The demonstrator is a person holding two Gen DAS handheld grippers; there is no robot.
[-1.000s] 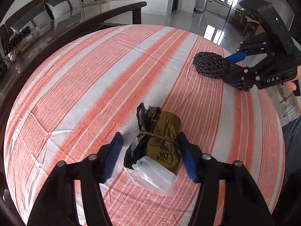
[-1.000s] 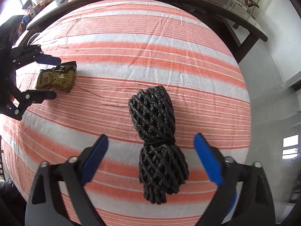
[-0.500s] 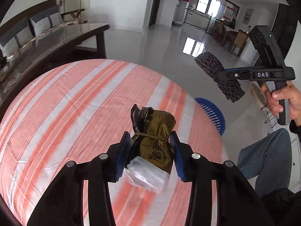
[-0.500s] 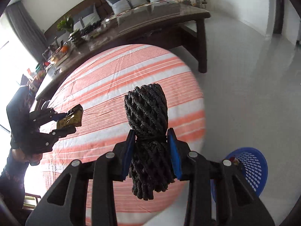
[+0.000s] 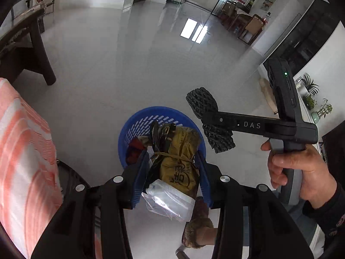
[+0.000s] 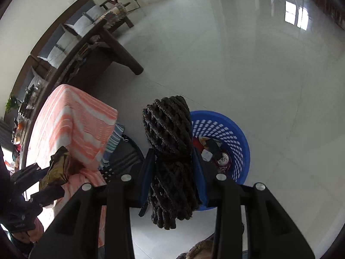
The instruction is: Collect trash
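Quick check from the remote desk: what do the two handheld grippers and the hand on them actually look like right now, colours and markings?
Both are matte black plastic linkages with silver pivot rivets and blue finger pads. The left gripper shows them close up; so does the right gripper. From the left wrist view, the right unit carries white "DAS" lettering, a green indicator light and a grey handle. The bare right hand emerges from a dark sleeve. No cables visible.

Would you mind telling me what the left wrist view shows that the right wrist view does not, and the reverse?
Only the left wrist view shows the person's right hand on its handle and potted plants. Only the right wrist view shows a drink can in the basket and sofa cushions. Both show the blue basket, the striped tablecloth, the olive packet and the black netting bundle, each clamped in tongs.
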